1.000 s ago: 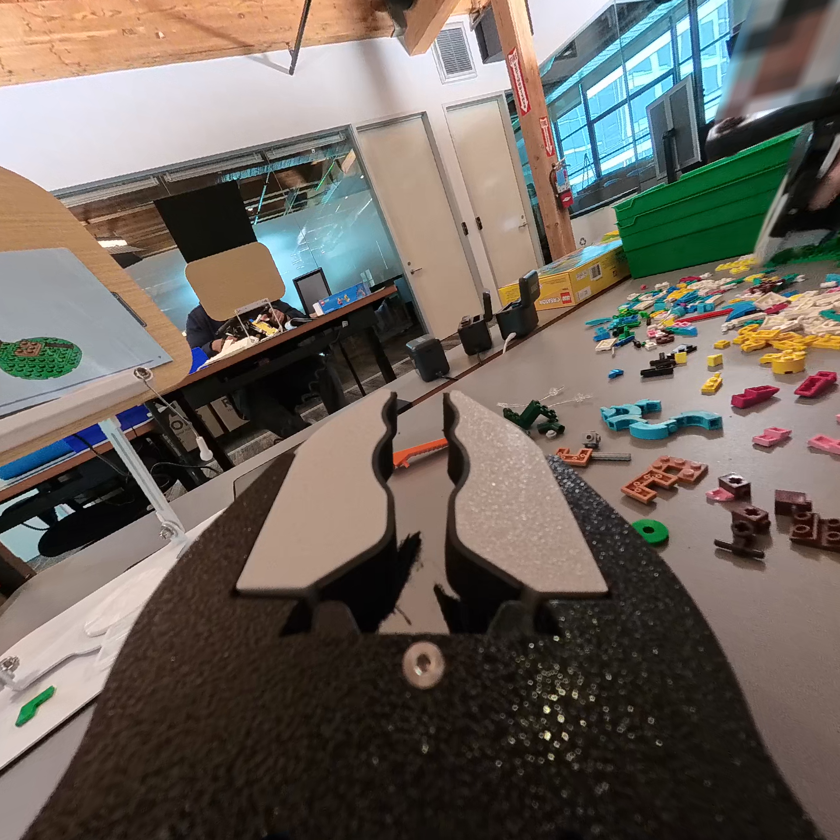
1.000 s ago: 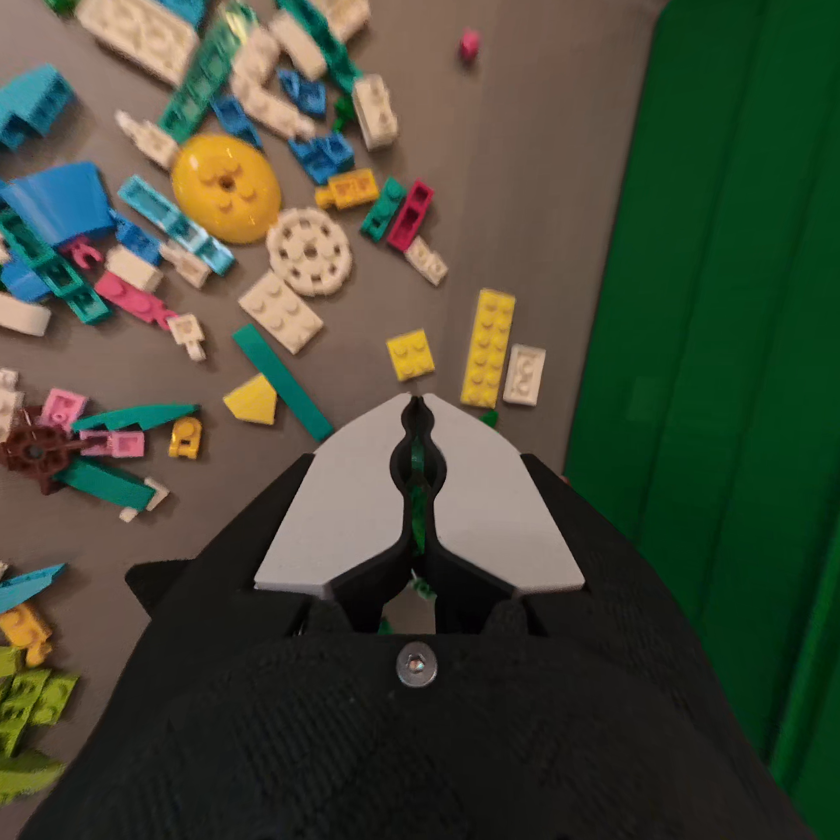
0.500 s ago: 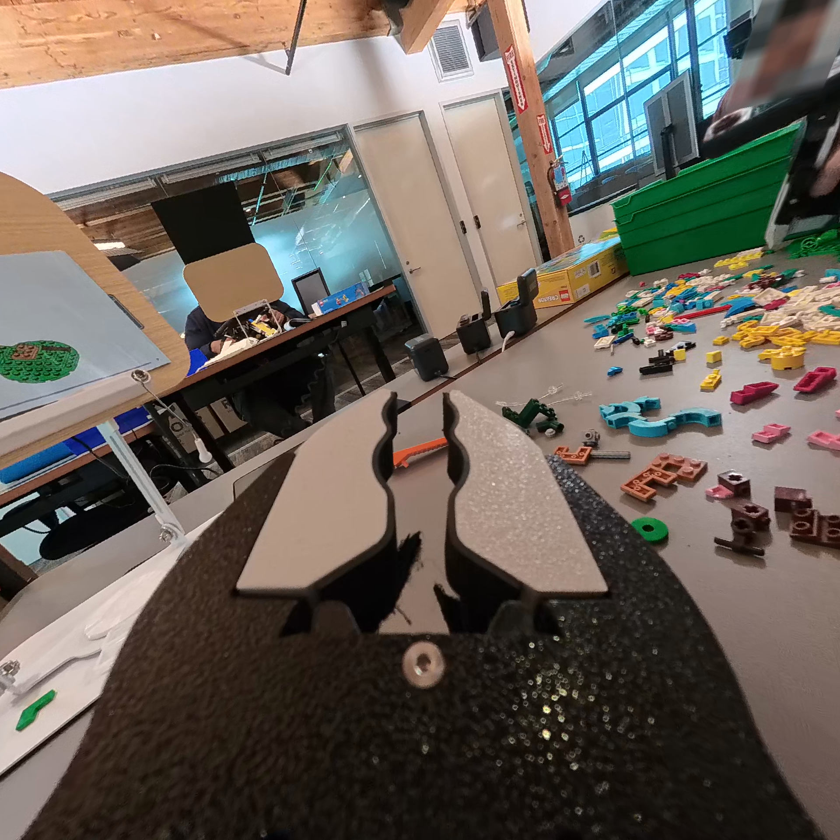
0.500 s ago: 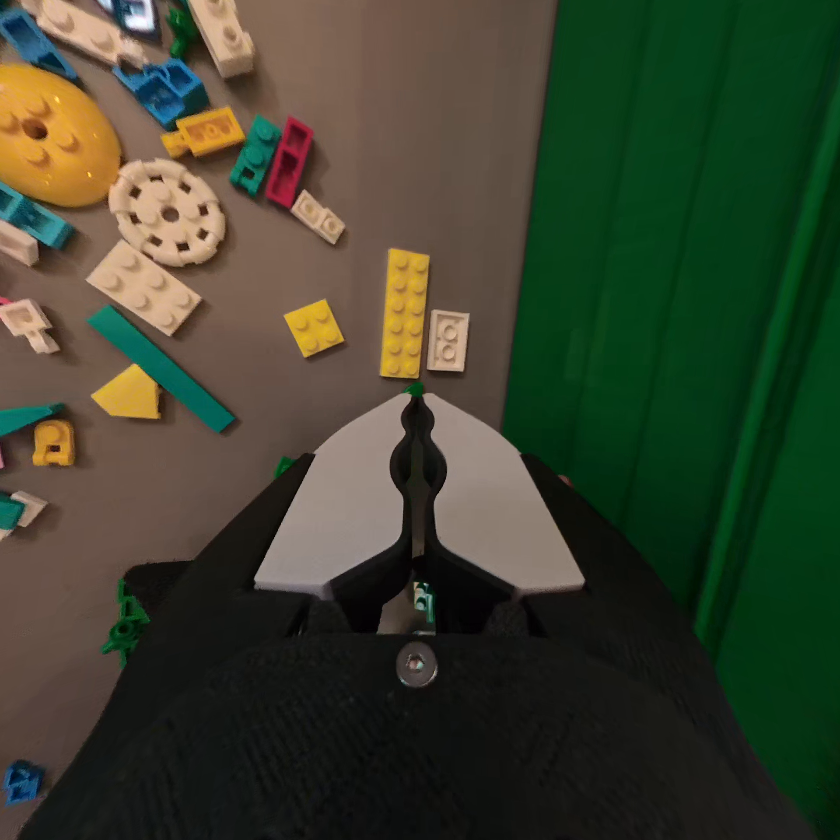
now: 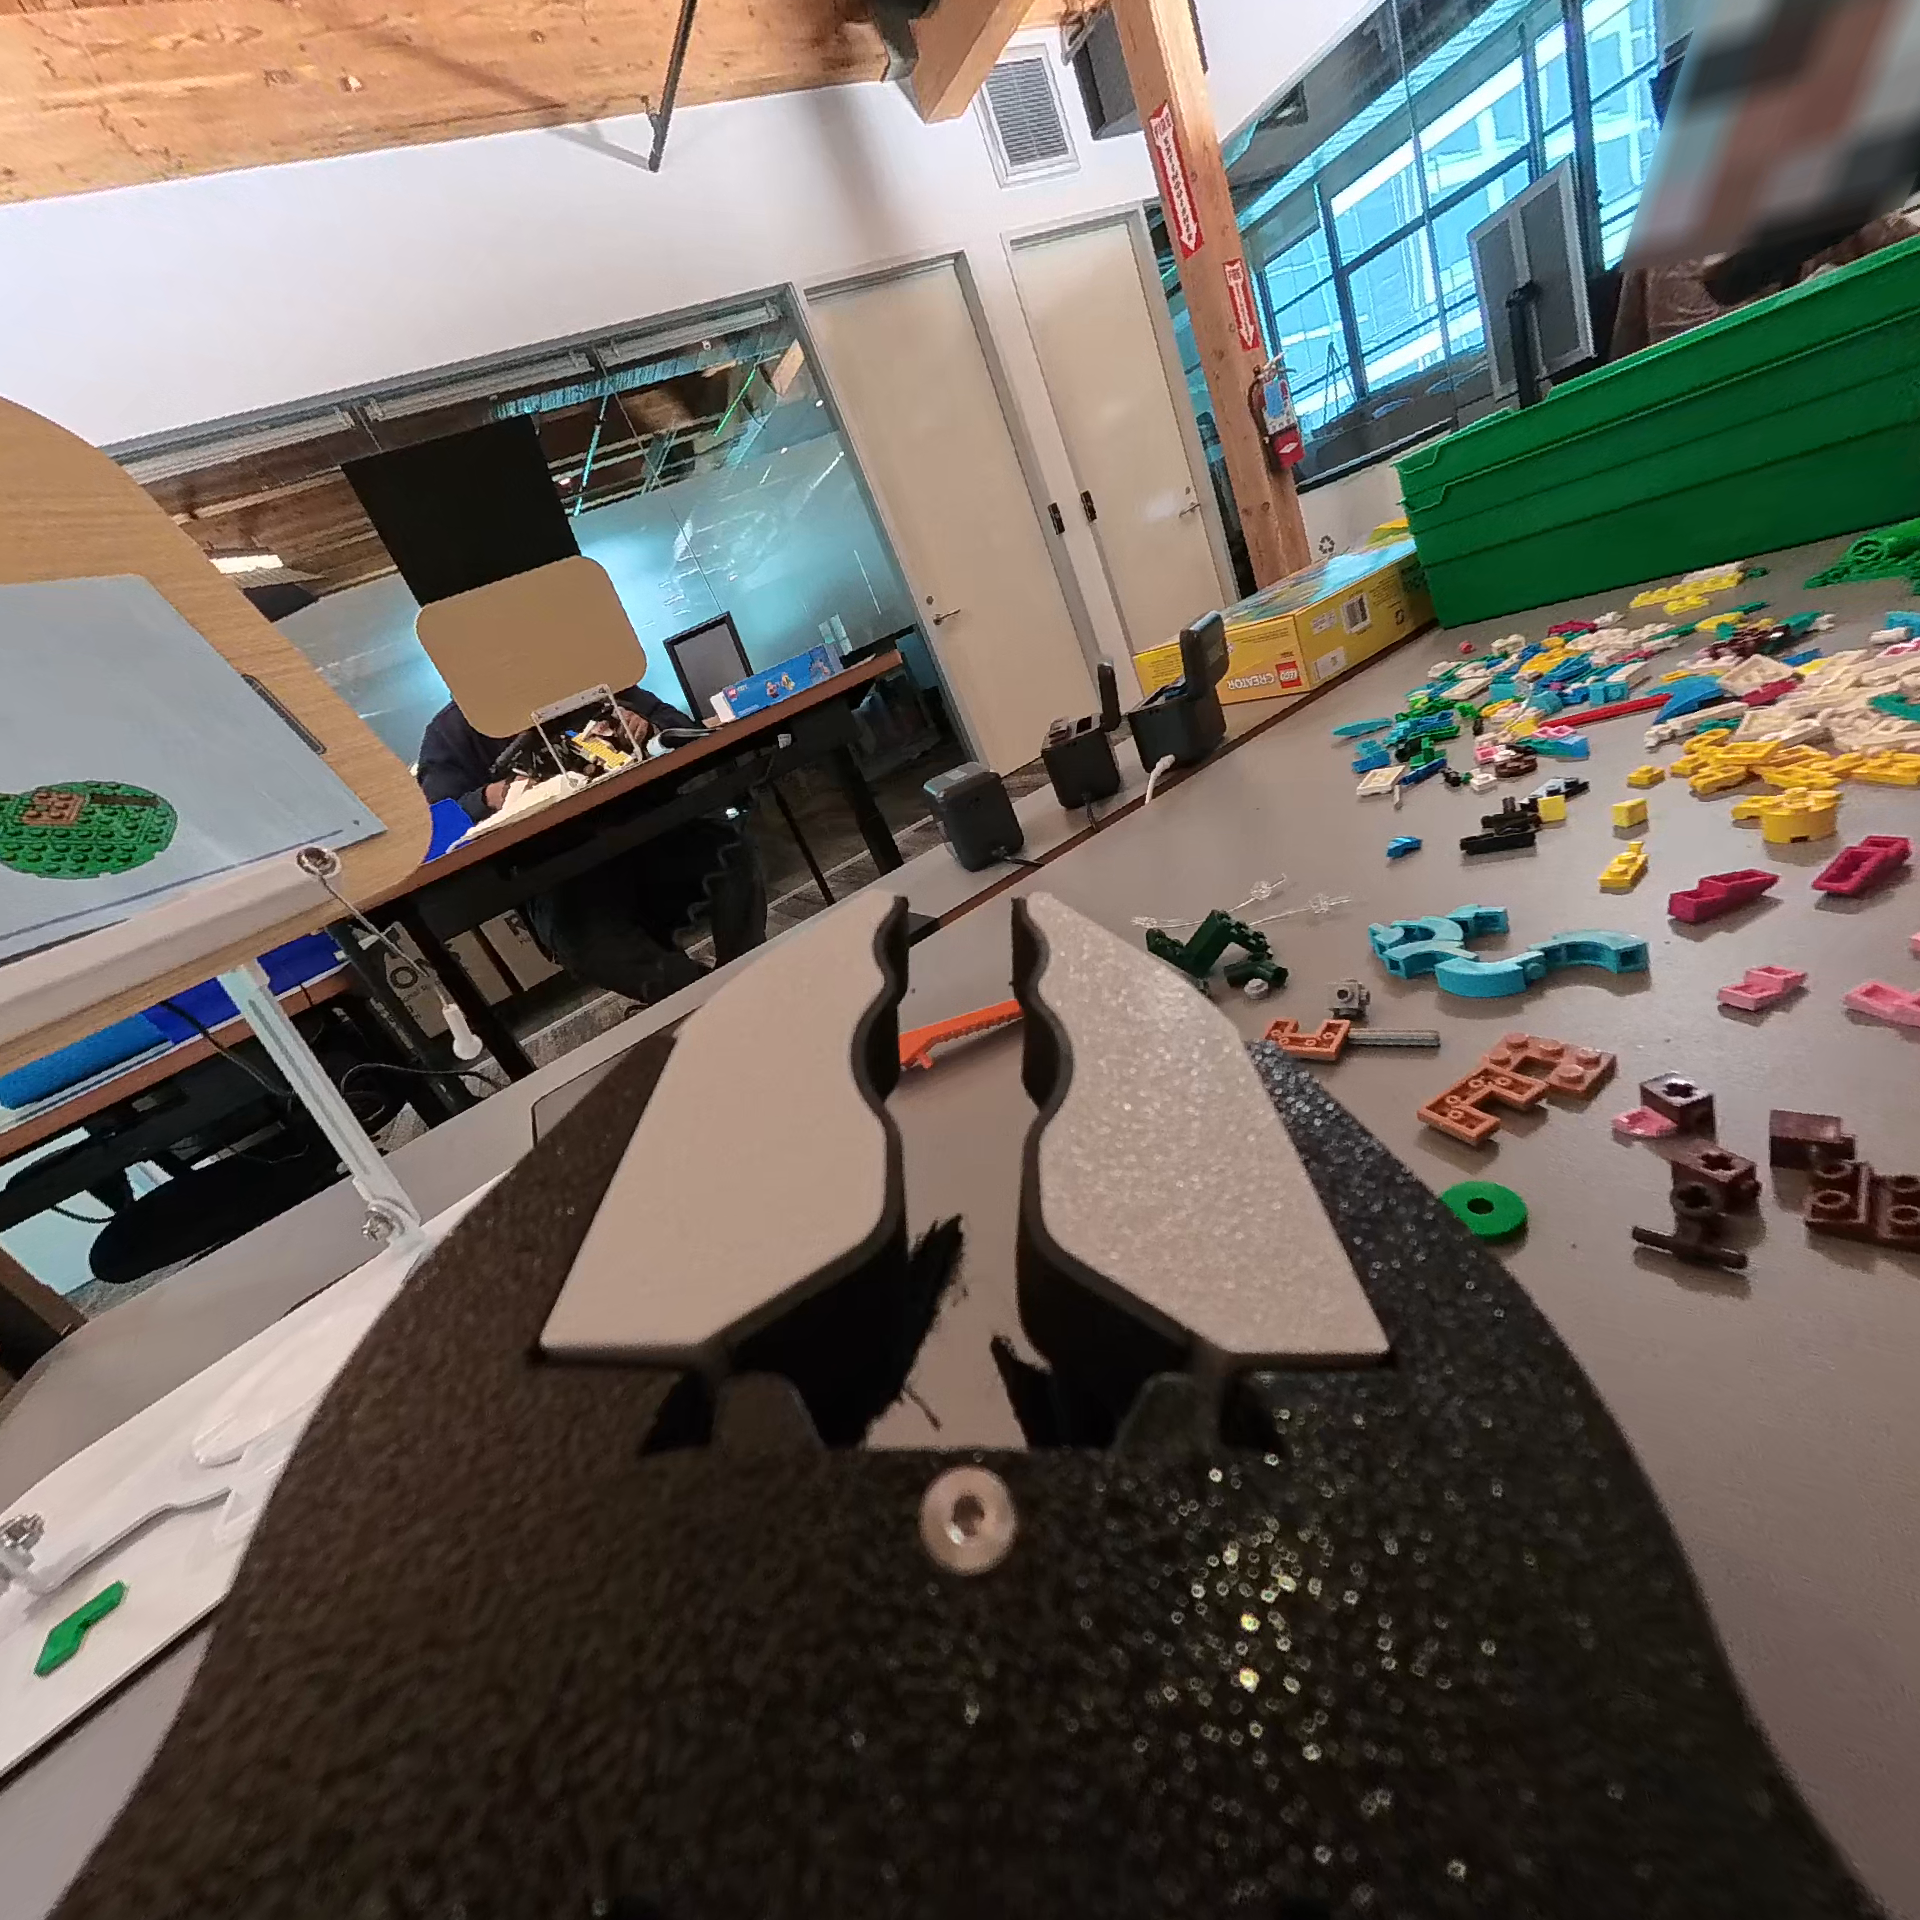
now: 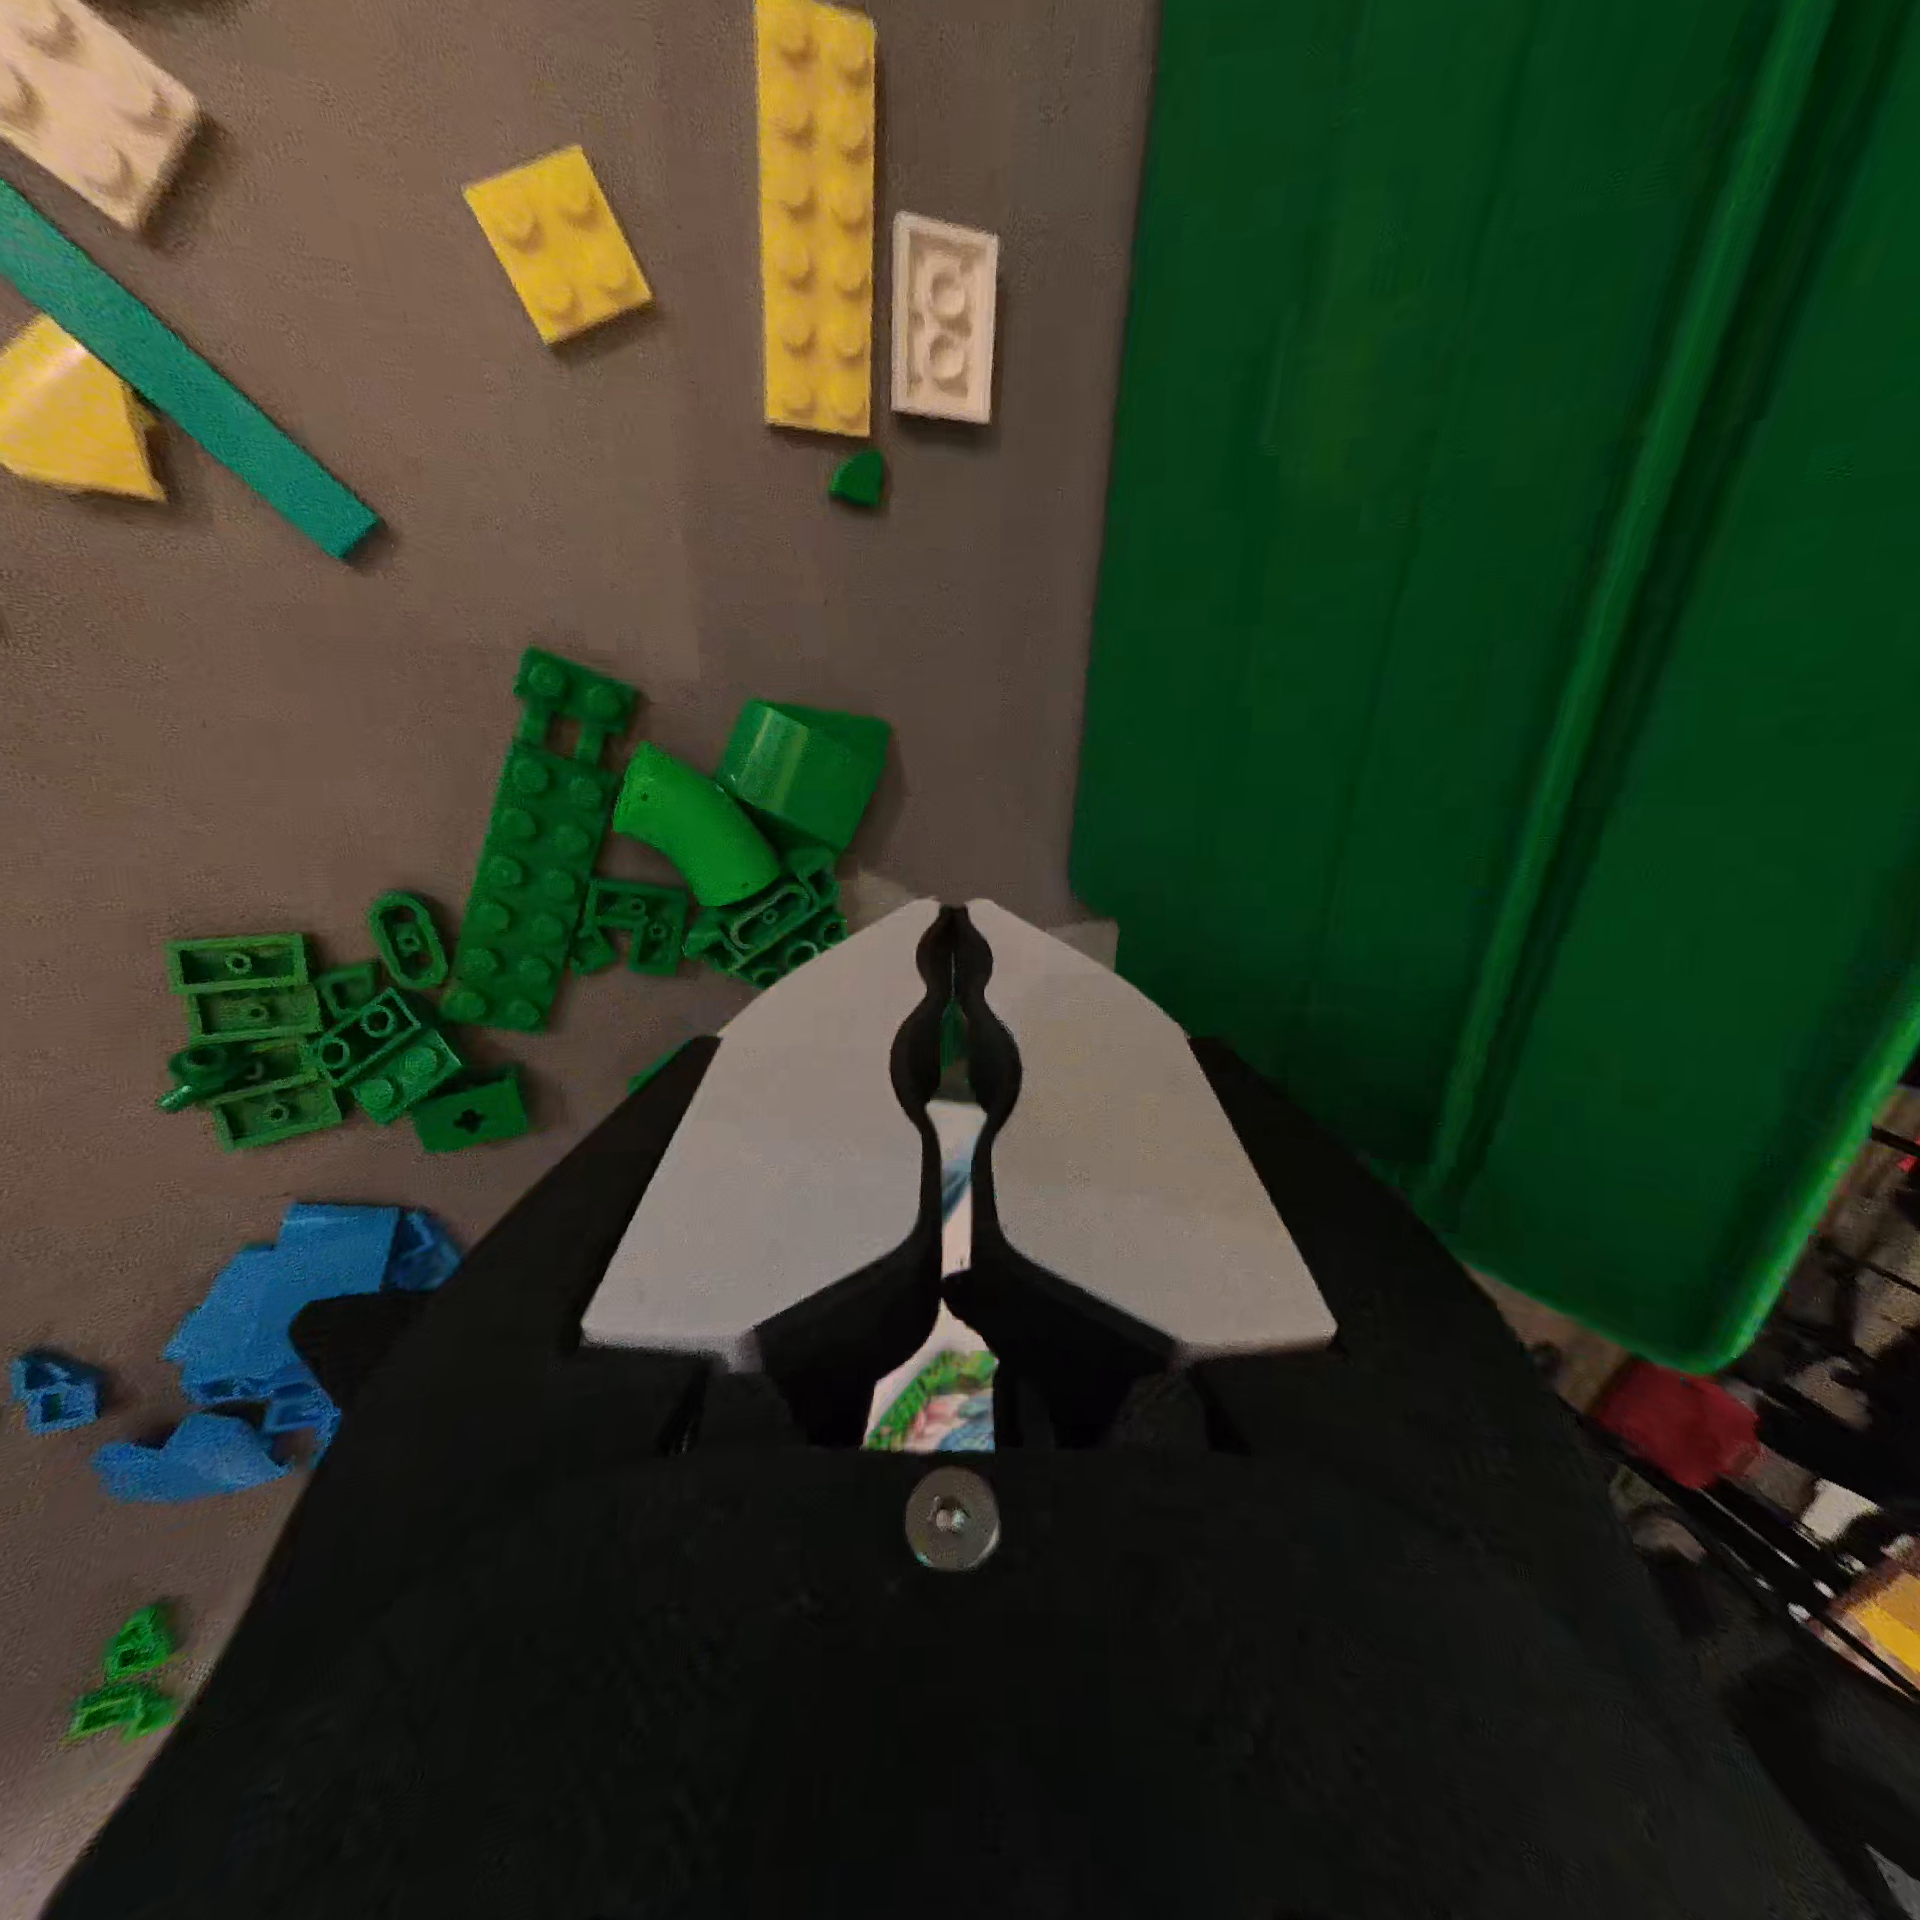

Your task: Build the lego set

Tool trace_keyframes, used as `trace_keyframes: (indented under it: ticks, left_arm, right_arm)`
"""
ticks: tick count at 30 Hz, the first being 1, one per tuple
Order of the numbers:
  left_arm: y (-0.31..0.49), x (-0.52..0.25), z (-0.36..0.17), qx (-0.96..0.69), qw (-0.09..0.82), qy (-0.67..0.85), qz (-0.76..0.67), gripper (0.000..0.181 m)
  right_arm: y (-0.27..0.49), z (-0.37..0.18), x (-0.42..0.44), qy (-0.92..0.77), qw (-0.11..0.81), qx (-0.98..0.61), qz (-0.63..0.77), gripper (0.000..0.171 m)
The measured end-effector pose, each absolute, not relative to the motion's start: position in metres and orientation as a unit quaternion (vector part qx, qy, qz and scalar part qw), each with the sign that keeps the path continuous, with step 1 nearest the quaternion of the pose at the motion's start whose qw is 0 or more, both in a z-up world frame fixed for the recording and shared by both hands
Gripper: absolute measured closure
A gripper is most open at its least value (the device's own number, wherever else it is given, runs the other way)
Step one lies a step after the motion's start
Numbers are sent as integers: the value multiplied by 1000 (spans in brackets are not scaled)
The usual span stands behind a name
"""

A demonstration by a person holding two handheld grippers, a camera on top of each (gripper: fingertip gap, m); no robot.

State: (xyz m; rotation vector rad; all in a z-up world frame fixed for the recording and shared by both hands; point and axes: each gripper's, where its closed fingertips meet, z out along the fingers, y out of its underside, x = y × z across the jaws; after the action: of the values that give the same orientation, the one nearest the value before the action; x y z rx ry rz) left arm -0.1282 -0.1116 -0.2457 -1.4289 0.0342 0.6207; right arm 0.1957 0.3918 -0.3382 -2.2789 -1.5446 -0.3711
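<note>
A grey worktop [image 6: 644, 582] strewn with loose lego pieces was seen beside a green bin [image 6: 1507, 623] at three o'clock. The right claw [image 6: 952, 914] was pinched shut, perhaps on a green sliver, above the green bricks [image 6: 540, 883] at ten o'clock; the left claw [image 5: 961, 914] was held slightly parted and empty. Any thin piece held could be dropped into that pile and lost.

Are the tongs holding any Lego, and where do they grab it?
Left tongs are open and empty. Right tongs are shut; a green sliver shows in their gap, but I cannot tell if it is pinched.

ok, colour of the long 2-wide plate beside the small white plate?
Yellow; clearest in the right wrist view.
</note>
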Motion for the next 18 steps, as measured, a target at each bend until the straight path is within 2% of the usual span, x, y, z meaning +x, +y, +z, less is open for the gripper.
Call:
trace_keyframes:
  ticks: [4,10,18]
  left_arm:
    - [-112,-128,-246,-644,712,17,280,163]
    - [-111,-128,-246,-645,711,18,280,163]
    - [-111,-127,-246,-646,710,20,282,163]
  right_arm:
    - [390,-334,217,-502,193,-830,-147,171]
    - [408,-333,251,-421,263,-860,-119,171]
    - [405,-356,259,-429,260,-862,-71,171]
